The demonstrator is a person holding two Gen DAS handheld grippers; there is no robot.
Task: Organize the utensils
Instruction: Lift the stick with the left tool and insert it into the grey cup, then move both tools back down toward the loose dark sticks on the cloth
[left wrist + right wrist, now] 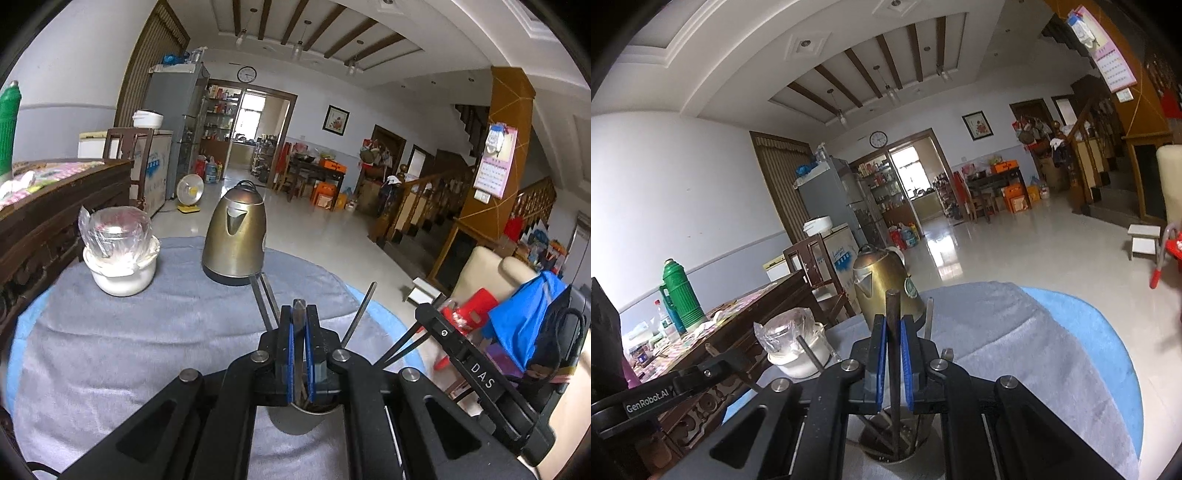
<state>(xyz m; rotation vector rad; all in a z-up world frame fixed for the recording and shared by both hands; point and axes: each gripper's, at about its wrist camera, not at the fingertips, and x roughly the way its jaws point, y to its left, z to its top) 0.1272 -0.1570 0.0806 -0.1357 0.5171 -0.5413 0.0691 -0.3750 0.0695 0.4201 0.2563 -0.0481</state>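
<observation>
Left gripper (299,345) pinches a thin dark utensil handle (298,308) above the round steel holder cup (295,424); right gripper (894,360) clamps a dark metal rod (892,314) over same cup, w/ brass-coloured kettle (236,236) behind.

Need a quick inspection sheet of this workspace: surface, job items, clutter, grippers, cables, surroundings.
Surface: grey cloth over blue mat.
Job's things: metal cup holding upright utensils; a utensil and a dark utensil held above it.
Clutter: kettle, plastic-covered white pot.
Grippers: left gripper shut on the utensil; right gripper shut on the dark utensil.
Cables: nothing seen.
Surroundings: wooden table, green thermos.
</observation>
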